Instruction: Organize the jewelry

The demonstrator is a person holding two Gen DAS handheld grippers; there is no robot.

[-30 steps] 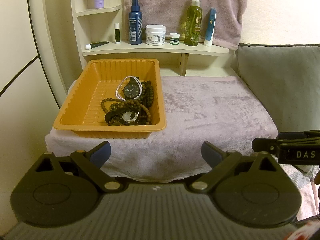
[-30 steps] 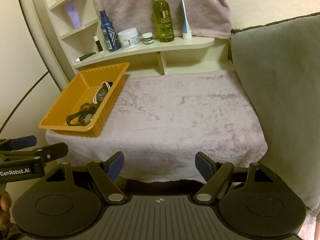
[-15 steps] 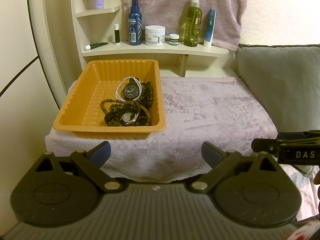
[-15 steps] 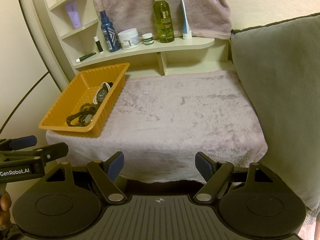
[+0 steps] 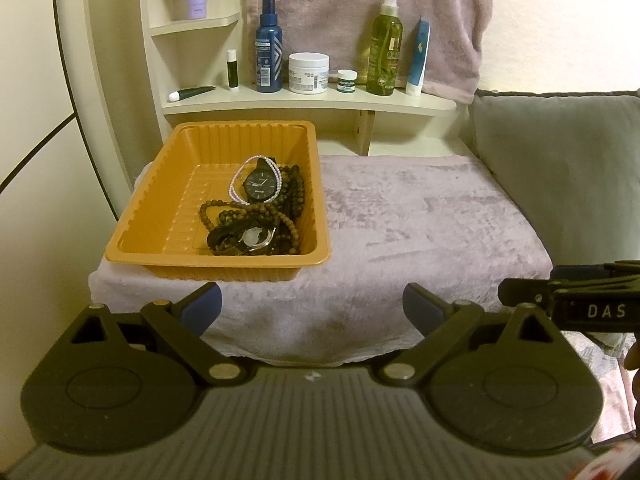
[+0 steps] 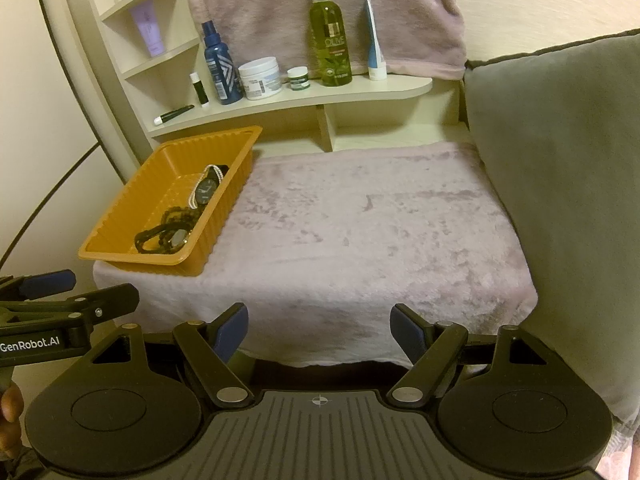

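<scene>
Tray (image 5: pixel 160 216): orange, on bench (image 5: pixel 420 216).
Jewelry (image 5: pixel 260 208): watches, beads, heaped in tray.
Left gripper (image 5: pixel 312 304): wide open, empty, before tray.
Right gripper (image 6: pixel 319 326): wide open, empty, right of tray.

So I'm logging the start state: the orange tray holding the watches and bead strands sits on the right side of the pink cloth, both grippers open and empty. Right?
Not quite: the orange tray sits on the left side of the pink cloth, as the left wrist view shows. The rest holds: watches and bead strands inside, left gripper and right gripper open and empty.
</scene>
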